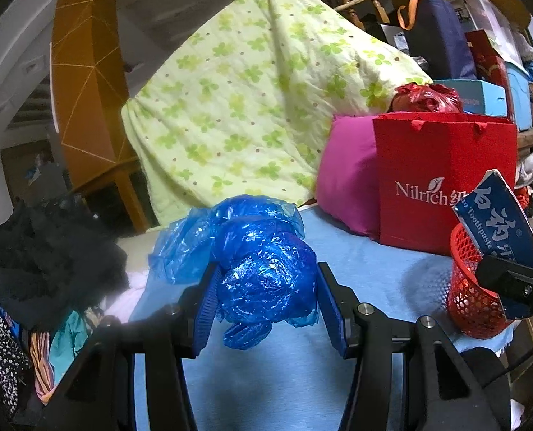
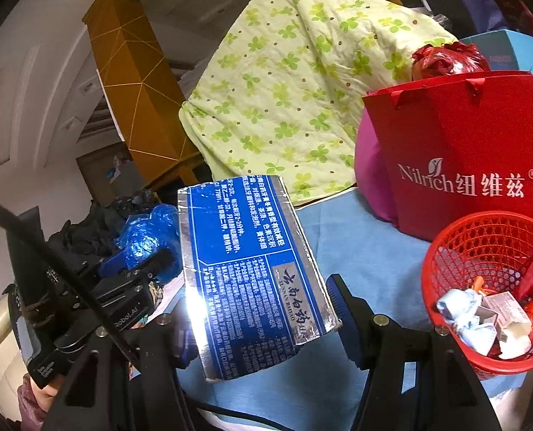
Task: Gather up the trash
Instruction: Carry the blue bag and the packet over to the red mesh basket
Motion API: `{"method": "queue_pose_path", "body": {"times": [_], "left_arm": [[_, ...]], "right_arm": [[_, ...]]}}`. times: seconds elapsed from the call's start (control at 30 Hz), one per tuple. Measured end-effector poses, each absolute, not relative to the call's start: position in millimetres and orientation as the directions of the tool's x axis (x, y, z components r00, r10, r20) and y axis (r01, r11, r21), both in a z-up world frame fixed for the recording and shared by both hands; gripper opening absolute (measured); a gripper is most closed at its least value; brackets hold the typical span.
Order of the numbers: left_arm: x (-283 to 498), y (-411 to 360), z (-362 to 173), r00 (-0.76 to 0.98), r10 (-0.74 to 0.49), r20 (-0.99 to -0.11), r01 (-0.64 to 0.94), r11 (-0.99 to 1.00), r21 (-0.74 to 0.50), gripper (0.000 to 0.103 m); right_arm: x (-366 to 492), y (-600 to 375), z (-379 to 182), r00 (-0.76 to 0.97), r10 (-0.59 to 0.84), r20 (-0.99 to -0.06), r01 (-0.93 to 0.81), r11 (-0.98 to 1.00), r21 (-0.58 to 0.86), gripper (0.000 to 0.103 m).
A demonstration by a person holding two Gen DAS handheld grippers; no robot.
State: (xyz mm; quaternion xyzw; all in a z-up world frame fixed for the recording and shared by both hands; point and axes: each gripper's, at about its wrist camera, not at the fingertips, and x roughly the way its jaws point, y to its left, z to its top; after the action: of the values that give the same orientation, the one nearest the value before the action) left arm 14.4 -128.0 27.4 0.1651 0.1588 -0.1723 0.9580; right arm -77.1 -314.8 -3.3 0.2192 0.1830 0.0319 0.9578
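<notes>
My left gripper is shut on a crumpled blue plastic bag, which bulges out between both blue pads above the blue tablecloth. My right gripper is shut on a blue-and-silver toothpaste box, held tilted off the table. A red mesh basket stands to the right of the box with several scraps of paper and wrappers inside. In the left wrist view the same basket sits at the right edge, with the toothpaste box over it.
A red Nilrich paper bag stands just behind the basket, with a magenta pillow beside it. A green floral quilt slopes up behind them. Dark clothes are piled at the table's left.
</notes>
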Motion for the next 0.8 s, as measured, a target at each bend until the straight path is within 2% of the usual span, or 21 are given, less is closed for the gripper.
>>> {"method": "queue_pose_path", "body": {"times": [0.8], "left_arm": [[3.0,-174.3,18.6,0.859,-0.333,-0.389,0.463,0.829,0.312,0.054]], "right_arm": [[-92.5,-340.9,-8.4,0.939,0.084,-0.334,0.088,0.878,0.47,0.065]]}}
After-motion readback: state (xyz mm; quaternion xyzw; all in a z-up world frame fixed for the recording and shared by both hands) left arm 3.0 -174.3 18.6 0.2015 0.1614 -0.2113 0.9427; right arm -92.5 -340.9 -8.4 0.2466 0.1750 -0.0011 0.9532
